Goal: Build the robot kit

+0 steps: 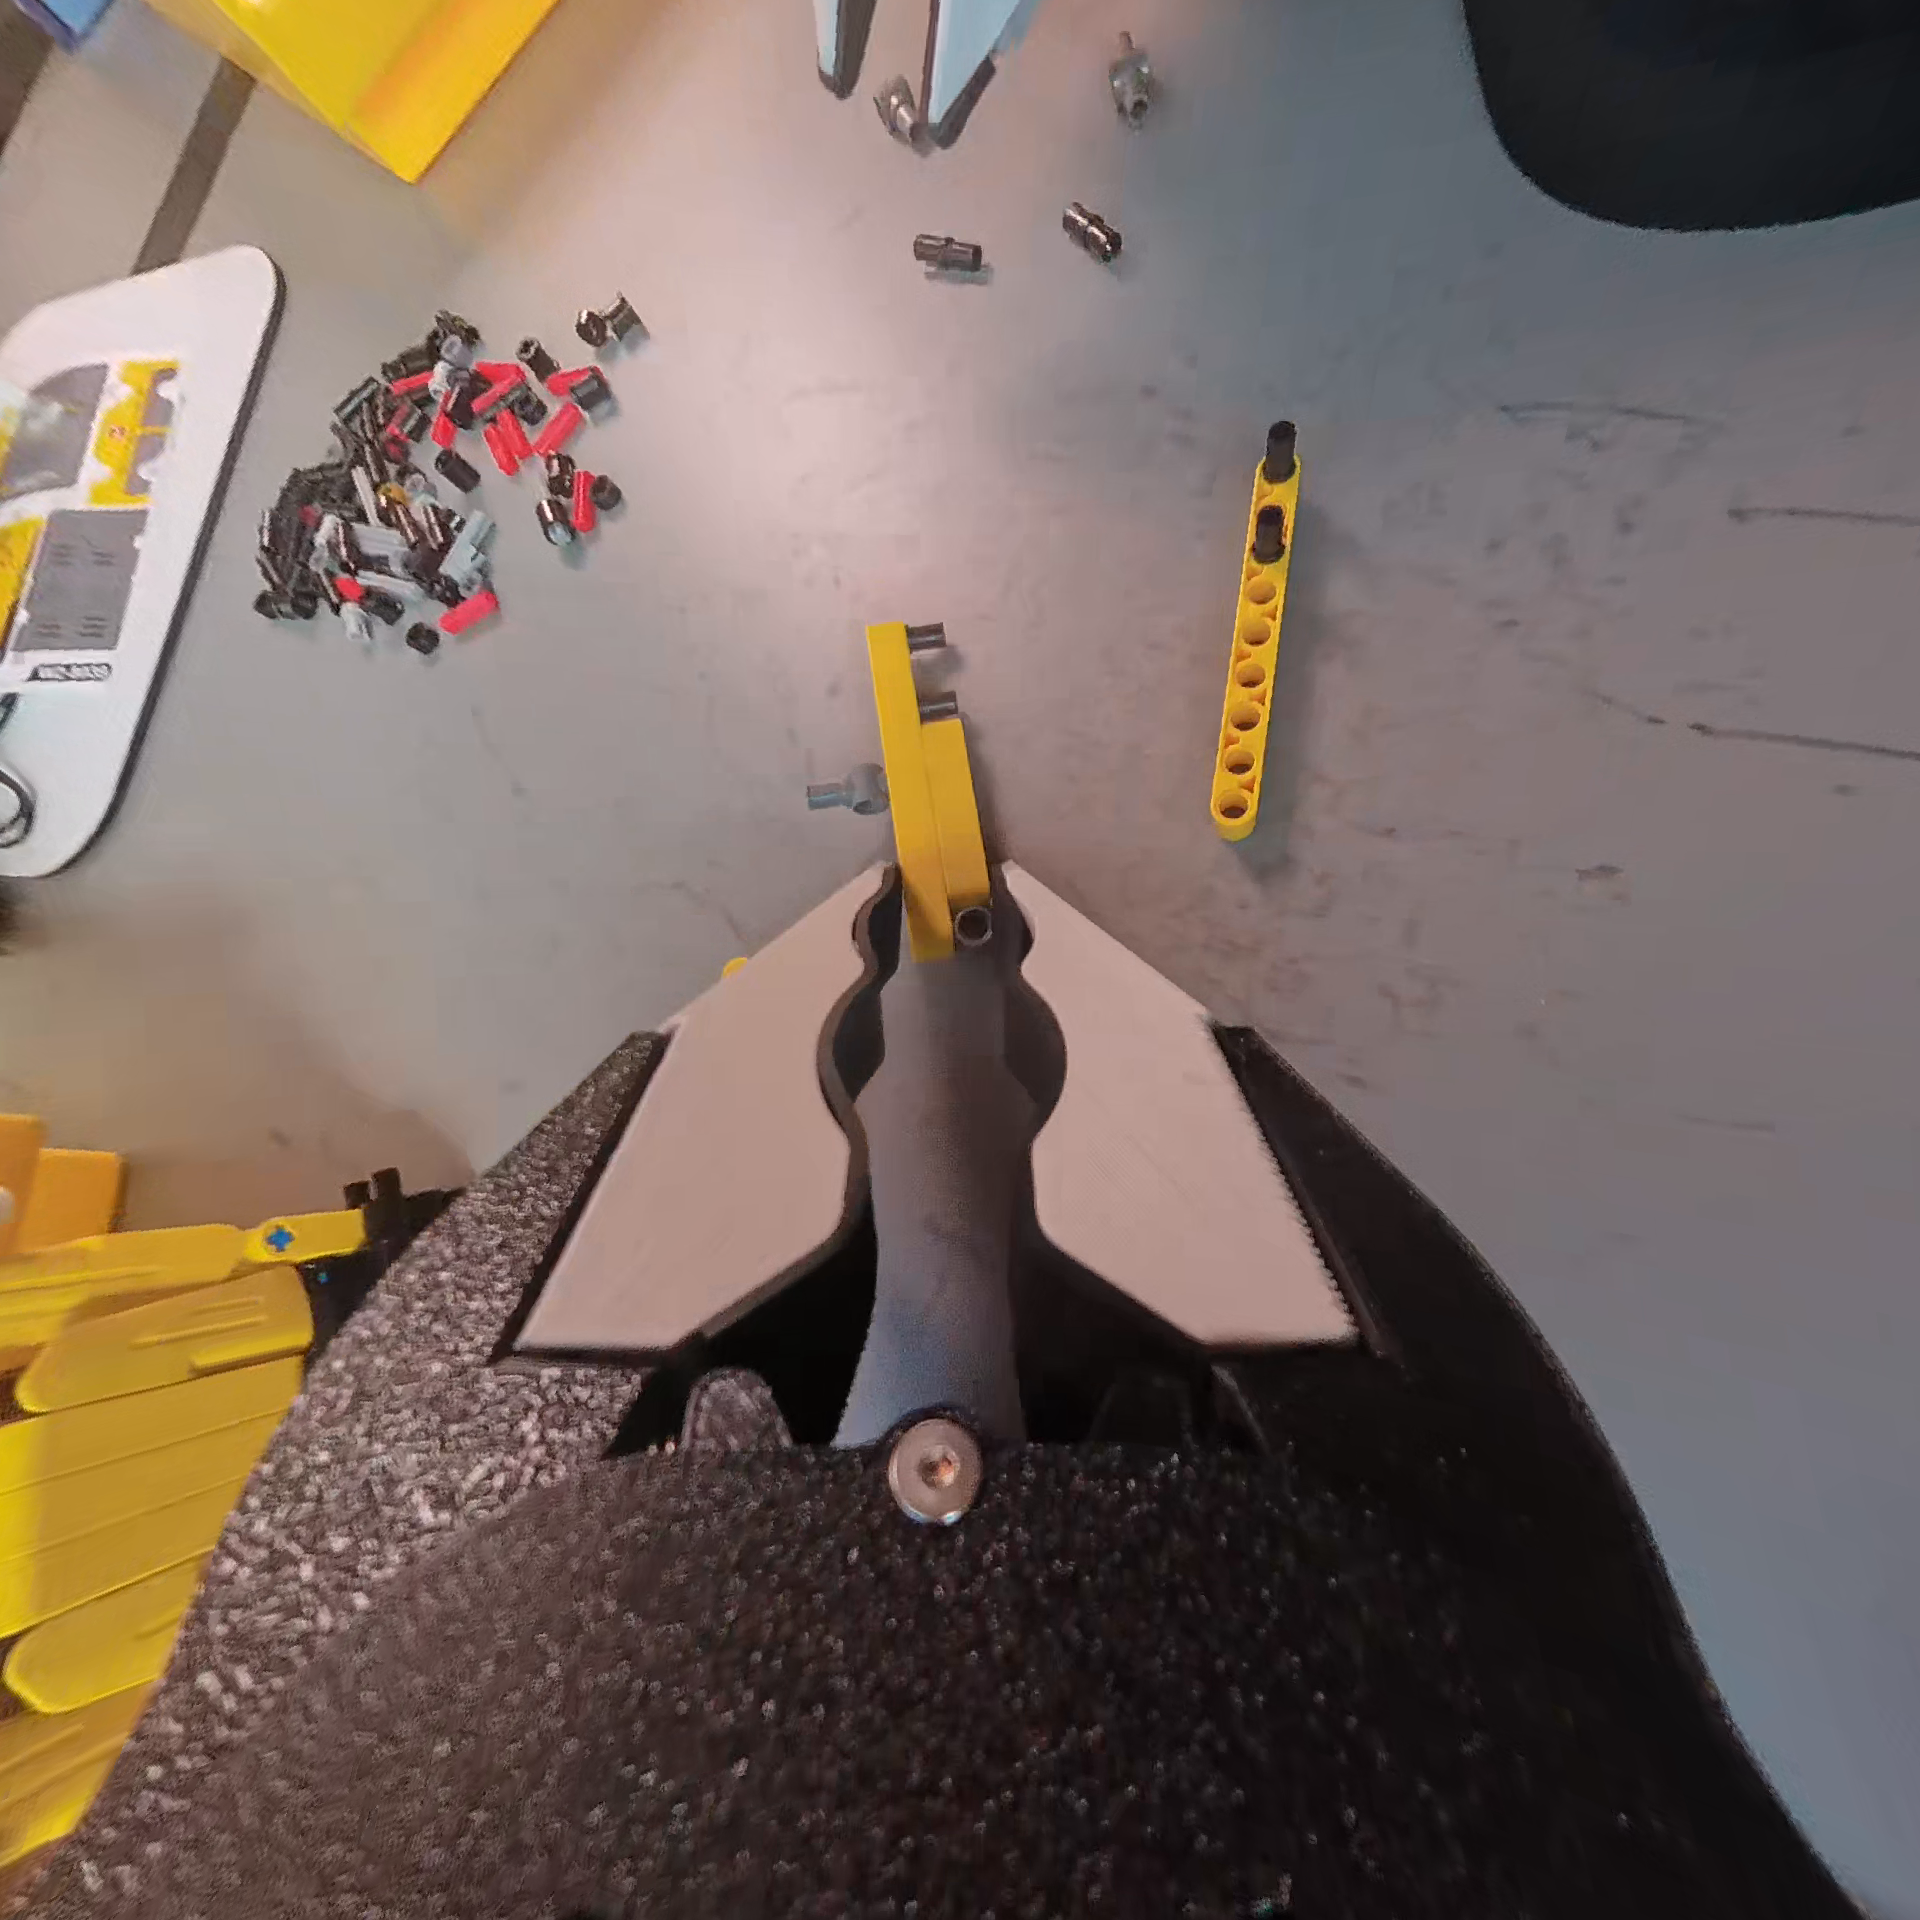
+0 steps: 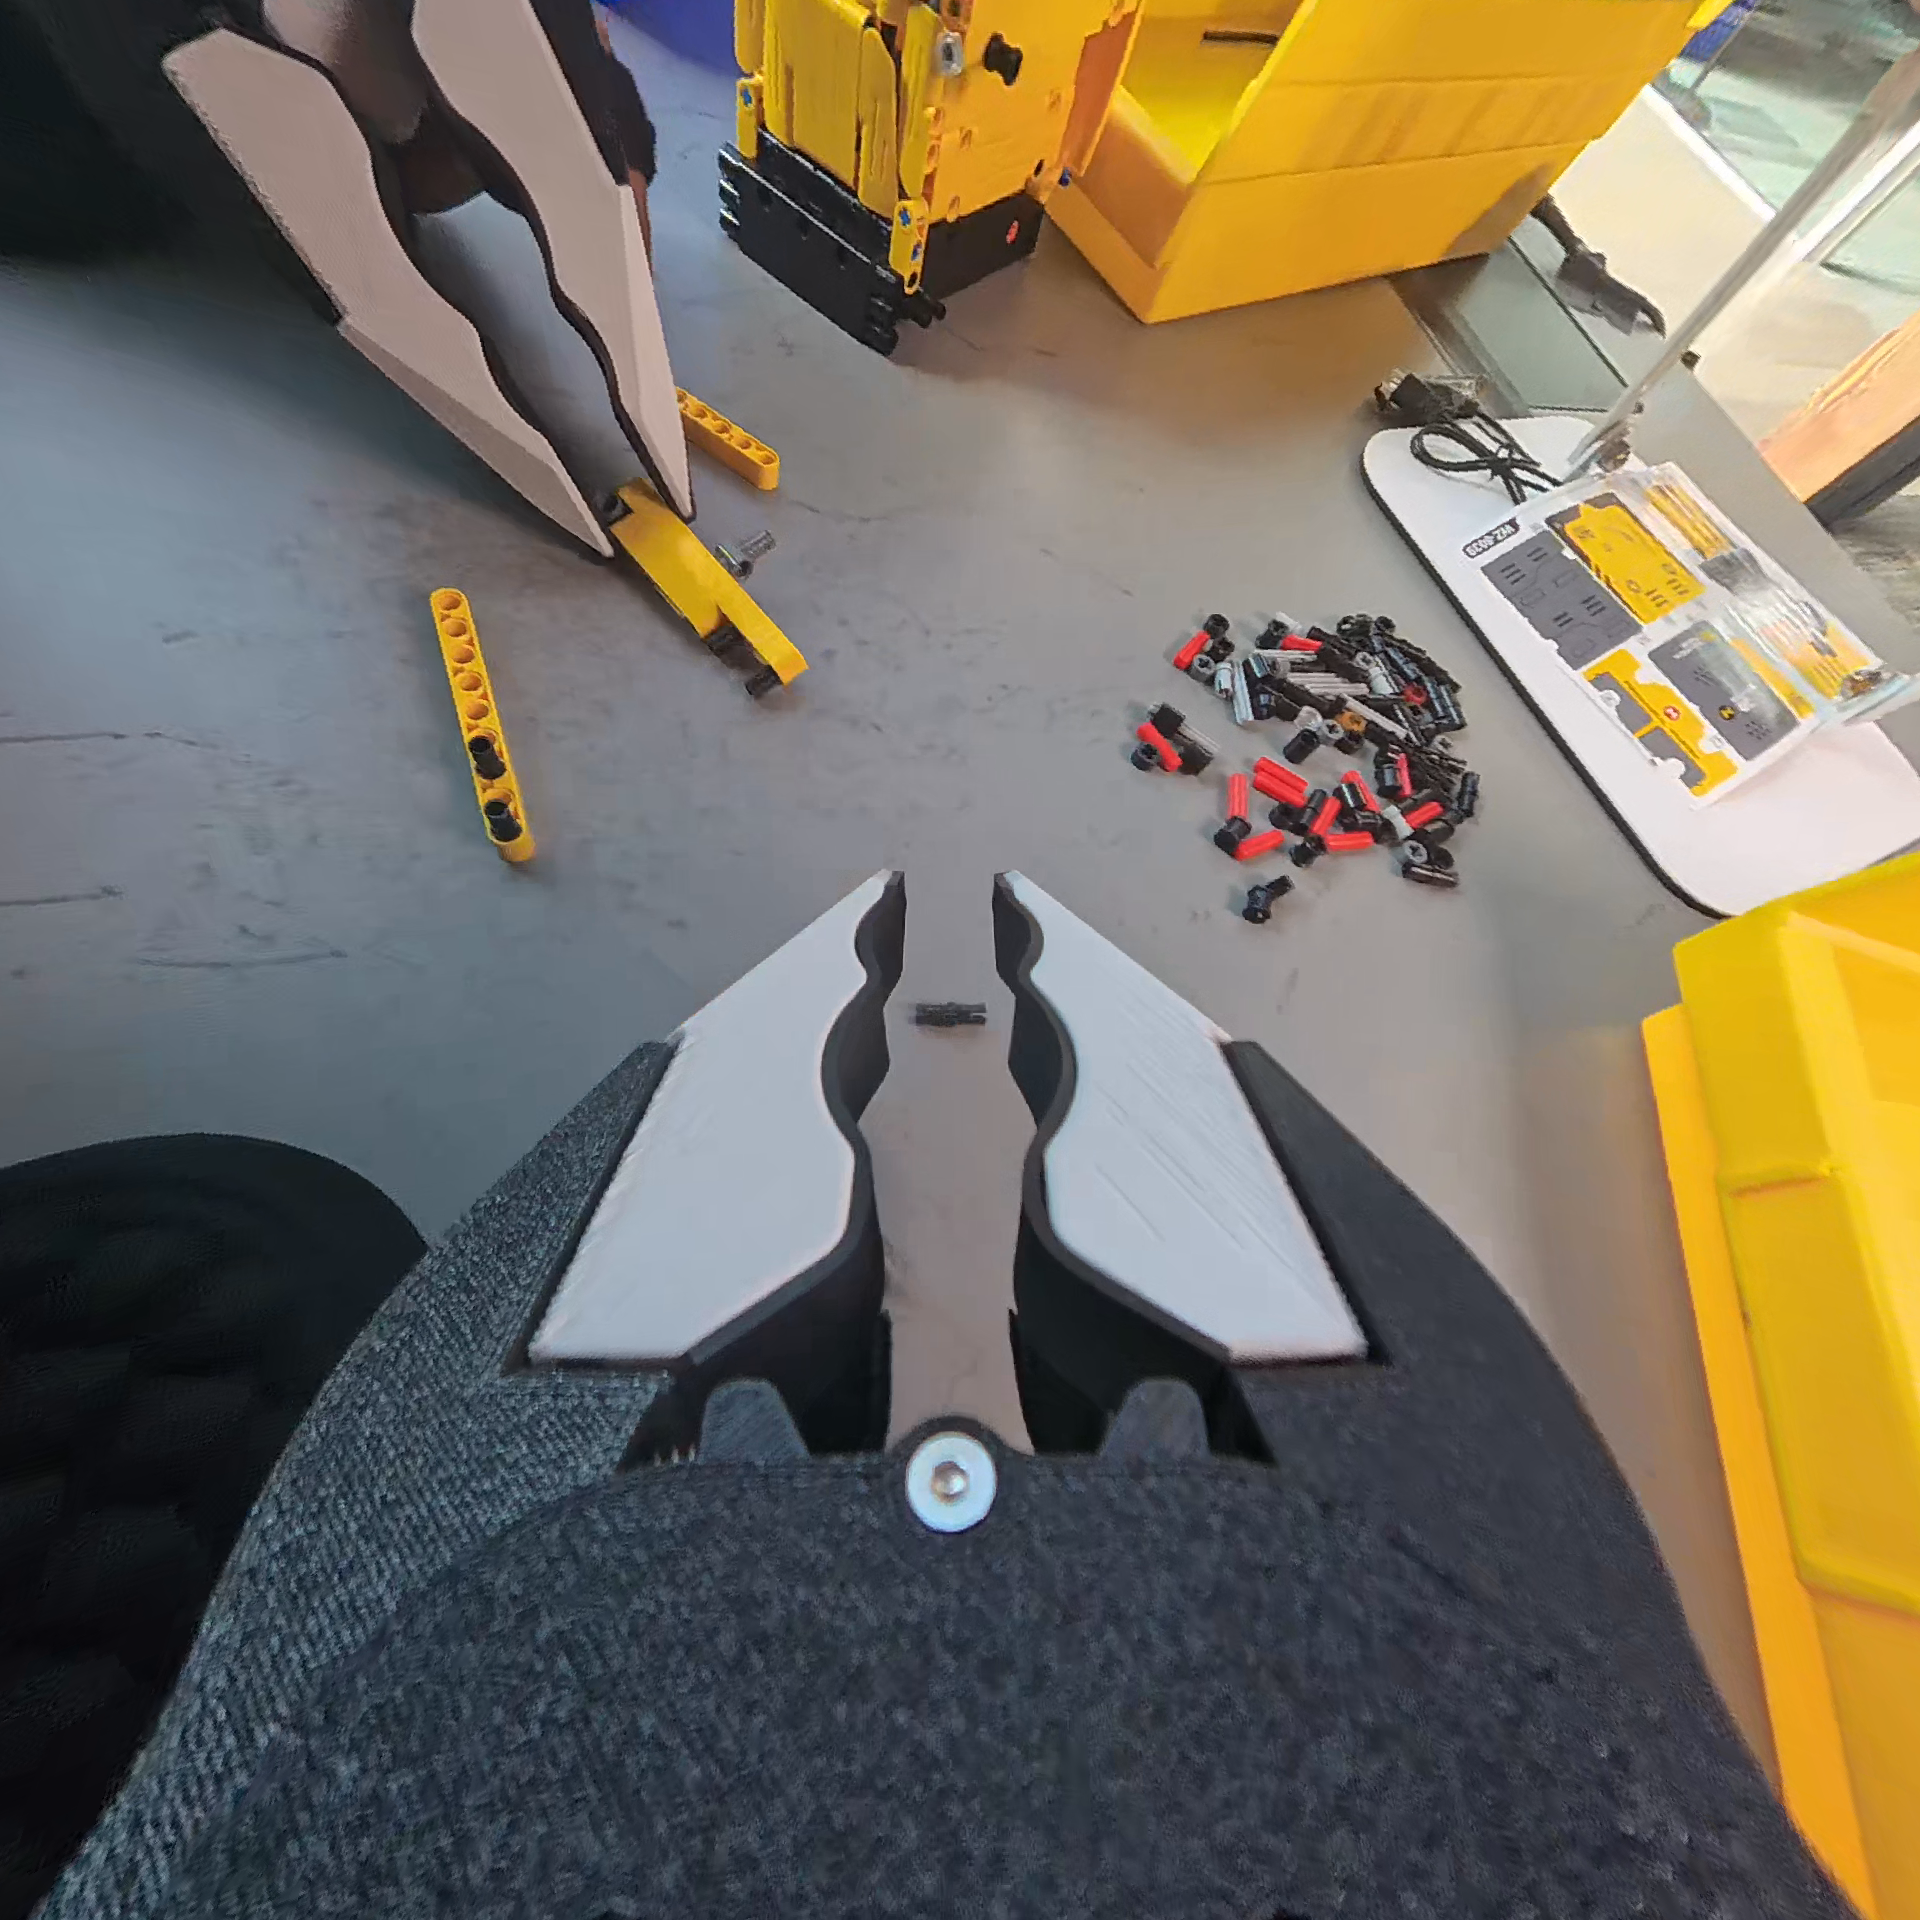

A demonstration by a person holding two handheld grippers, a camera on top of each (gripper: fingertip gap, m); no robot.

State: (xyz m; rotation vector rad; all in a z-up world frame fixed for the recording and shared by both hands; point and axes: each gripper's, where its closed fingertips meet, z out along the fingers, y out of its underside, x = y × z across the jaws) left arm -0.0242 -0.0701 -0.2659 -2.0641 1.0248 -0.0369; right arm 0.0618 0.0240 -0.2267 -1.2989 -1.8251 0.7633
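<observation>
The left gripper (image 1: 943, 883) pinches 2 stacked yellow beams (image 1: 928, 790) steady on the table (image 1: 1455, 935), while the right gripper (image 2: 948, 883), jaws apart, apparently straddles 1 black pin (image 2: 950, 1014)

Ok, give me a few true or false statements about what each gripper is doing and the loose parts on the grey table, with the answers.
1. The left gripper is shut on a yellow beam assembly with black pins. True.
2. The right gripper holds a red pin. False: it is open, with a small black pin lying on the grey table between its fingers.
3. A long yellow holed beam lying flat carries two black pins. True.
4. The pile of red, black and grey small parts sits inside a yellow bin. False: it lies on the table.
</observation>
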